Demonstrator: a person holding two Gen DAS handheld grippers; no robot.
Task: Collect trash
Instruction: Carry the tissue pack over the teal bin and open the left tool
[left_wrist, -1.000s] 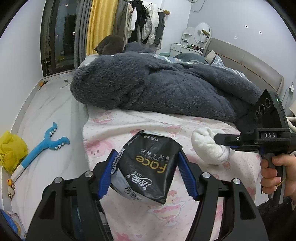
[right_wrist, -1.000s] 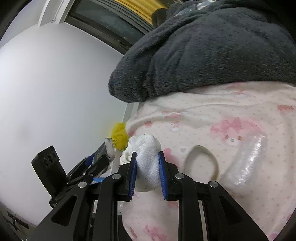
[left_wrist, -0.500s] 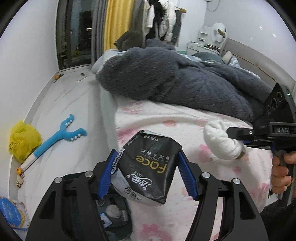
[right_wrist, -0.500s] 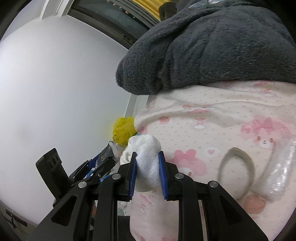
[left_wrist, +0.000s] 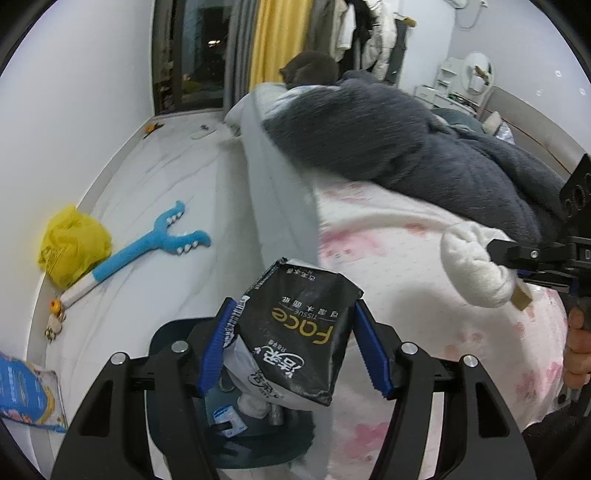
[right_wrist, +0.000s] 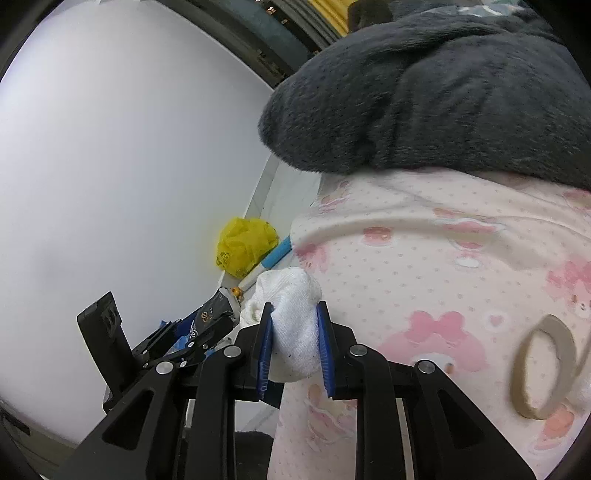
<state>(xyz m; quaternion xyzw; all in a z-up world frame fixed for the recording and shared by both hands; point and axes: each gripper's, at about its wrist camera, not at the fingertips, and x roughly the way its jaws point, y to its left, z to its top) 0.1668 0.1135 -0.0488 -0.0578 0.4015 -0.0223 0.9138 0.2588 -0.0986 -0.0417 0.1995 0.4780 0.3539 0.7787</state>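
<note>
A black tissue pack with gold lettering is clamped between the blue pads of my left gripper, which is shut on it. Directly beneath hangs a dark teal trash bin on the floor by the bed, with several small items inside. My right gripper is shut on a white crumpled cloth wad, held over the edge of the pink-printed bed sheet. In the left wrist view the white wad and right gripper sit at the right, with a hand below them.
A dark grey fleece blanket covers the bed. A beige tape ring lies on the sheet. On the floor are a yellow plastic bag, a blue plush toy and a blue packet.
Both grippers have swung left, from over the bed to its floor-side edge, each still holding its item. The trash bin has come into view under the left gripper.
</note>
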